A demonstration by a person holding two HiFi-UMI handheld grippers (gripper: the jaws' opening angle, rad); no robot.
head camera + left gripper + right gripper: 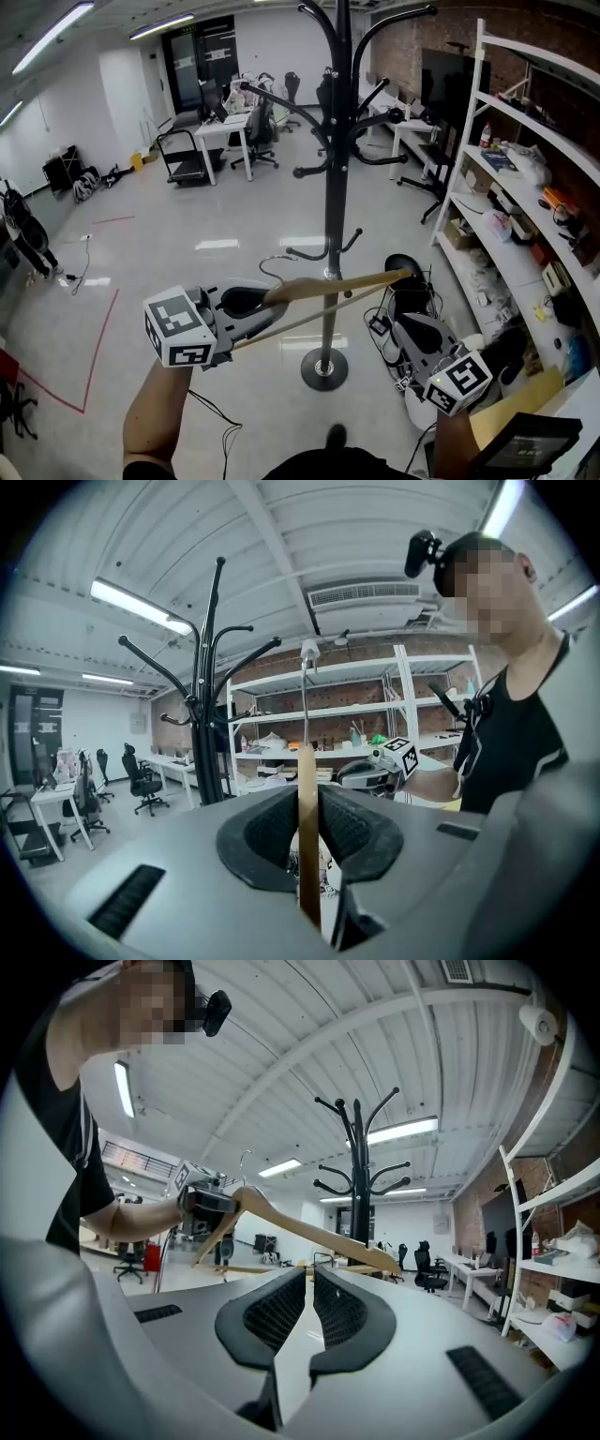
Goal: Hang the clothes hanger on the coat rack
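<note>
While the clothes hanger [337, 284] sits pinched near its hook [272, 270] in the left claw [267, 302], the coat rack [335, 187] arms are at 12 o'clock. Right claw [405, 272], 3 o'clock, pressed together, empty. Hanger may pivot in that pinch, so the hook misses.

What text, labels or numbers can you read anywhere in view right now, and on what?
No text can be read.
Green sign, far back: too small.
Boxes on the shelf: labels blurred.
Left marker cube and right marker cube: black-and-white patterns only, no letters.
</note>
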